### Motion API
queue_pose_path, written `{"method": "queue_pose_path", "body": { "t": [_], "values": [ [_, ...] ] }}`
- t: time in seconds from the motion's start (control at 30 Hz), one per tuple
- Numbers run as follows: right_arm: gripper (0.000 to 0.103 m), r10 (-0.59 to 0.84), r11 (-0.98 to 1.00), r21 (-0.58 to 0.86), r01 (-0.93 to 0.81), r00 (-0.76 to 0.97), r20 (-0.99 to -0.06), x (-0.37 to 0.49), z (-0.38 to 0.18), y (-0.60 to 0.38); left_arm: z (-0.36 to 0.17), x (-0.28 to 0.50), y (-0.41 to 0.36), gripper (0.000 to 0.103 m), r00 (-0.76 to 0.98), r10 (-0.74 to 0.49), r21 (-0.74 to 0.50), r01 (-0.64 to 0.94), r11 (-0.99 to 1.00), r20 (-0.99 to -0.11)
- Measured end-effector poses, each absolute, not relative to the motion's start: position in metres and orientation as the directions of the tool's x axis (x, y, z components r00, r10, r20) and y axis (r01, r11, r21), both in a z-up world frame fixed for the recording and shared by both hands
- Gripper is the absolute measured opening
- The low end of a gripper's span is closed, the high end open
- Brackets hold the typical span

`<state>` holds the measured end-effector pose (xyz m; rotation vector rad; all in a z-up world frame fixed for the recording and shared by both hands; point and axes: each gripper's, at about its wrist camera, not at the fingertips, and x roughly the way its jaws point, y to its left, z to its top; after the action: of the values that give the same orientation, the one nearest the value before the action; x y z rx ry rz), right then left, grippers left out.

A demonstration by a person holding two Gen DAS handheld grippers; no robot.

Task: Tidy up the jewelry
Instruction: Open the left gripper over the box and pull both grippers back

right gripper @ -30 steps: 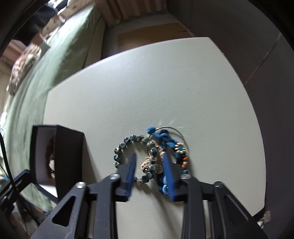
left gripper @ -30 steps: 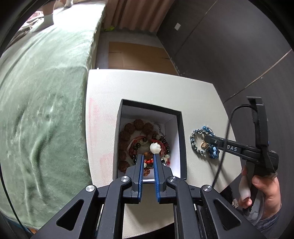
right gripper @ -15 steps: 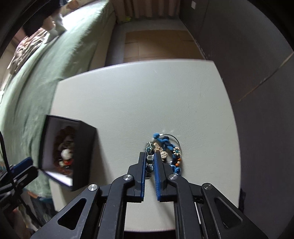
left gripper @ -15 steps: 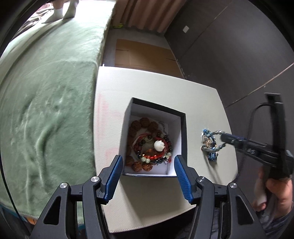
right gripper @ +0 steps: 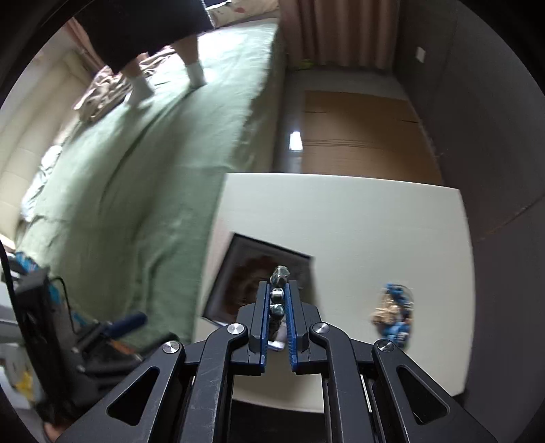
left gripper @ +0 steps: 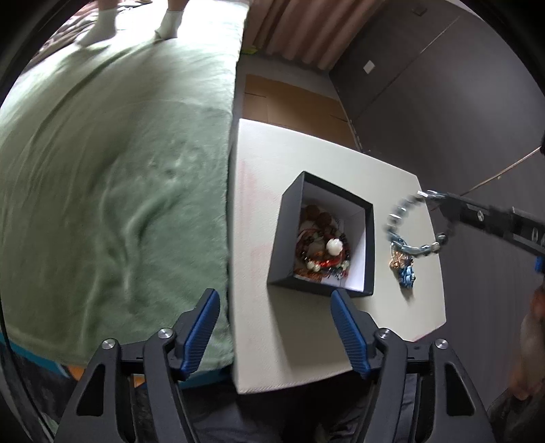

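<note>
On the white table [left gripper: 306,153] stands a black box [left gripper: 327,185] lined in white, with several bead bracelets [left gripper: 322,245] lying inside. My left gripper [left gripper: 274,294] hovers over the box's near edge, jaws opening wide and nothing between them. My right gripper [right gripper: 277,284] is above the table, its pads on a grey-blue bead bracelet [right gripper: 276,294], though the jaws are easing open a little. In the left wrist view that bracelet [left gripper: 396,218] hangs as a loop from the right gripper [left gripper: 439,204]. A blue and gold jewelry heap [left gripper: 405,269] stays on the table right of the box.
A bed with a green cover [left gripper: 119,170] borders the table's left side, and a person's socked feet [left gripper: 167,20] stand on it. Beyond the table lie flat cardboard [left gripper: 289,105] and a dark wall [left gripper: 442,102]. The table's near edge drops off below my grippers.
My left gripper let go of the white-bead bracelet in the box, opened wide and drew back. My right gripper shut on the grey-blue bracelet and lifted it off the table toward the box.
</note>
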<state>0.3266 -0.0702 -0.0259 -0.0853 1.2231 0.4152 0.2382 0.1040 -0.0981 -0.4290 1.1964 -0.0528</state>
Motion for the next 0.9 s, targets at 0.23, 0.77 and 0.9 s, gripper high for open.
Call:
{"method": "queue_pose_path", "body": {
  "t": [0.23,0.77,0.9],
  "values": [
    [0.052,0.189,0.937,0.083,-0.339,0.291,-0.938,0.305,-0.011,-0.084,-0.091,0.217,0.116,0.069,0.38,-0.24,-0.341,-0.227,0.912,-0.893],
    [0.067,0.205,0.969,0.142,-0.2,0.346,-0.915,0.276,-0.001,-0.211,-0.03,0.21,0.049,0.071,0.434,-0.239,-0.312,-0.103,0.945,-0.869],
    [0.067,0.222,0.968,0.163,-0.191,0.348,-0.911,0.271,-0.01,-0.234,-0.02,0.219,0.013,0.071,0.428,-0.245,-0.293,-0.048,0.955,-0.87]
  ]
}}
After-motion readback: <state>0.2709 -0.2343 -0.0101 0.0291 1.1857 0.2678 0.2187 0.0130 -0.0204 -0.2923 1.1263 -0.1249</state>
